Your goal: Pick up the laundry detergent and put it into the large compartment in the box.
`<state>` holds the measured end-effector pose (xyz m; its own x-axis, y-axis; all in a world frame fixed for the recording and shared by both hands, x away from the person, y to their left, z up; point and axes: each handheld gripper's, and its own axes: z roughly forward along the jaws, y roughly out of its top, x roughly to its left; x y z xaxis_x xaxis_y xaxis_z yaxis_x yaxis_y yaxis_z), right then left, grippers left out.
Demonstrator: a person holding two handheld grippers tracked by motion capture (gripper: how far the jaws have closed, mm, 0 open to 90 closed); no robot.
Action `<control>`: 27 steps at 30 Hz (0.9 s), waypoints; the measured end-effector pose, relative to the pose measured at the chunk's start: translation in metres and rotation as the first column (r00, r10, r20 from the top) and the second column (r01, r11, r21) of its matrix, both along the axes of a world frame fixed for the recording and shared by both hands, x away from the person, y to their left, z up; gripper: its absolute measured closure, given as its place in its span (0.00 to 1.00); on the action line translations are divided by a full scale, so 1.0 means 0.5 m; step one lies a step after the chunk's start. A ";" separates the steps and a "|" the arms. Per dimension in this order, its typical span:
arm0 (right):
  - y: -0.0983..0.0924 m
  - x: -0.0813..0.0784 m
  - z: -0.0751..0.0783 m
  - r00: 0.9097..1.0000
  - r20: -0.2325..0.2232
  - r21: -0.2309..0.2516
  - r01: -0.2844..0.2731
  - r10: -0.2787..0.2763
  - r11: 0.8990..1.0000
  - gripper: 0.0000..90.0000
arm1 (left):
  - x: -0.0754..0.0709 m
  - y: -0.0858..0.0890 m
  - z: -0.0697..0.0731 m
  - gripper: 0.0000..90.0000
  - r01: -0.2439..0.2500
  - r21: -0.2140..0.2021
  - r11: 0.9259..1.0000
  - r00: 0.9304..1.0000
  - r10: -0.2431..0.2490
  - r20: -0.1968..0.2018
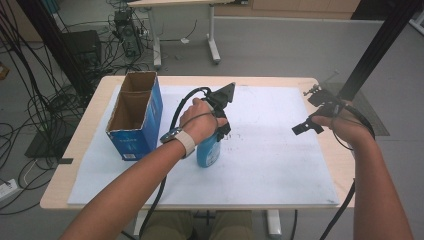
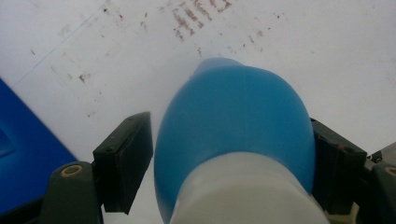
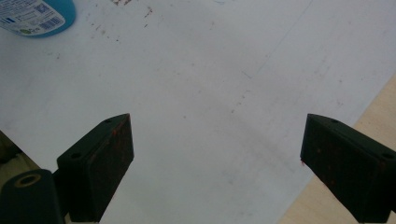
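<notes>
left gripper [image 2: 233,158] stands over a blue bottle [image 2: 238,130] and straddles its shoulder; in the left gripper view the right pad sits against the plastic, while a thin gap shows between the left pad [image 2: 128,161] and the bottle wall. jaws are narrowed but not yet fully clamped, so the bottle counts as between them rather than gripped. in the high view the same gripper [image 1: 220,112] comes down from above onto the bottle [image 1: 207,150], which stands upright on the white mat [image 1: 280,165], near the middle and just to the right of the open blue carton [image 1: 135,117].

right gripper [image 3: 215,163] hangs wide and empty above bare mat near the right table edge; the high view places it [image 1: 310,122] well apart from the bottle.

step in hand, by judgement: securing the bottle for a lift, most likely toward the carton. next move calls for closing the remaining gap so both pads bear evenly, then raising straight up to avoid tipping.

markings: a white label with a barcode and small print shows on the bottle [image 3: 39,16] in the right gripper view, too small to read. carton front carries a small white mark, illegible.
</notes>
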<state>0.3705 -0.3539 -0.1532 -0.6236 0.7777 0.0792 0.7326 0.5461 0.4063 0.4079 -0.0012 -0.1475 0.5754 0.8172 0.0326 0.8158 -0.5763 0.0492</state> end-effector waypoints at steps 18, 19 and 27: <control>0.001 0.000 -0.001 1.000 0.002 0.002 -0.003 0.003 1.000 0.10 | 0.002 -0.001 -0.011 0.35 -0.009 0.003 1.000 1.000 0.009 -0.003; 0.001 0.000 -0.001 1.000 0.002 0.002 -0.002 0.002 1.000 0.10 | 0.003 0.000 -0.010 0.35 -0.008 0.002 1.000 1.000 0.008 -0.005; 0.004 0.002 0.000 1.000 0.002 0.003 -0.005 0.005 1.000 0.10 | 0.007 0.001 -0.011 0.40 -0.006 -0.004 1.000 1.000 0.005 -0.014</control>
